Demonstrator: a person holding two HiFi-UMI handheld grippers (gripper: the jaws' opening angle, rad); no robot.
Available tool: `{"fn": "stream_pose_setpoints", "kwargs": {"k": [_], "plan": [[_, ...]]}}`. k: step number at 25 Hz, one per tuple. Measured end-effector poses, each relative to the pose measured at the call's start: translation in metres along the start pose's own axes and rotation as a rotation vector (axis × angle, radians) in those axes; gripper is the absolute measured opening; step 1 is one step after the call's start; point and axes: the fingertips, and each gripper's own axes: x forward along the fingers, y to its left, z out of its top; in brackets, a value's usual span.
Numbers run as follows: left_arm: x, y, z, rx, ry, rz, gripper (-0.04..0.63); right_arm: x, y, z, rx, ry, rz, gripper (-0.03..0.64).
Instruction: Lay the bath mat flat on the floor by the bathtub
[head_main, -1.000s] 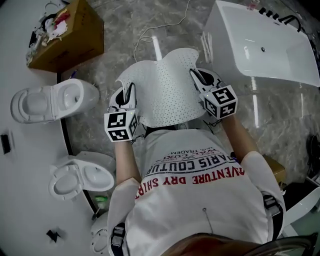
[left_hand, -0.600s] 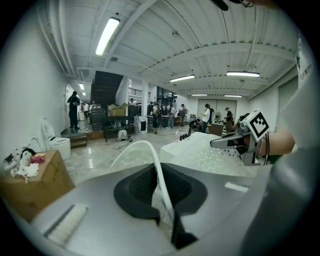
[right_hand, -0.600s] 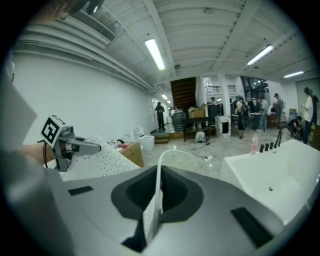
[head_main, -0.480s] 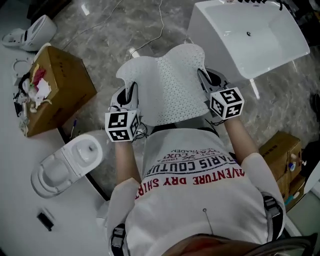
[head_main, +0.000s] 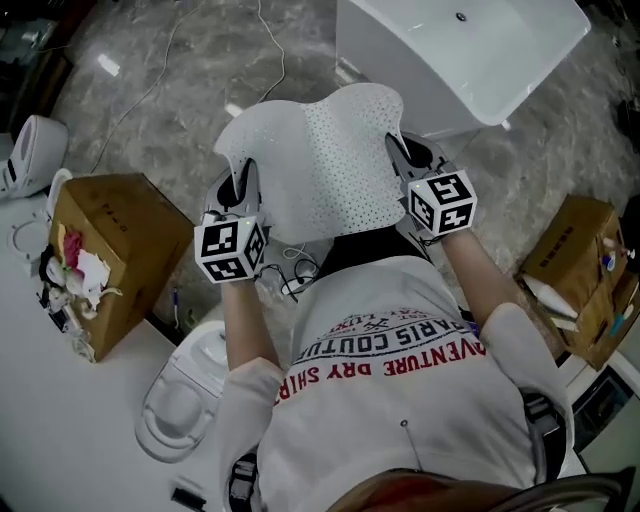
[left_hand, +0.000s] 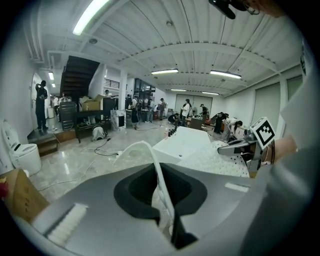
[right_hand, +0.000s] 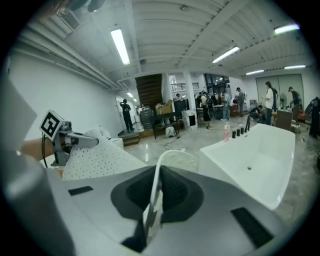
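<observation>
The floor (head_main: 150, 80) is glossy grey marble with pale veins. The tub (head_main: 470, 50) is a smooth white rectangular basin at the upper right. The mat (head_main: 320, 150) is a white, flexible sheet dotted all over with small holes, with a wavy far edge; it hangs in the air above the floor, stretched between both grippers just beside the tub's near corner. A brown cardboard box (head_main: 110, 240) stands at the left. The left gripper (head_main: 243, 188) is clamped tight on the mat's left edge and the right gripper (head_main: 405, 155) on its right edge, each pinching the thin rim
</observation>
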Motion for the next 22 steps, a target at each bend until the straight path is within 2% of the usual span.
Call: {"fn": "stream_pose_setpoints", "kwargs": {"k": [5, 14, 22], "plan": [[0.088, 0.006, 0.011, 0.040, 0.066, -0.091, 0.020, 0.039, -0.052, -0.015, 0.046, 0.025, -0.079, 0.014], [0.237, 0.006, 0.030, 0.139, 0.161, -0.286, 0.020, 0.096, -0.146, -0.042, 0.235, 0.061, -0.260, 0.014], [0.360, 0.012, 0.017, 0.162, 0.224, -0.431, 0.020, 0.128, -0.197, -0.072, 0.379, 0.102, -0.450, 0.014]]}}
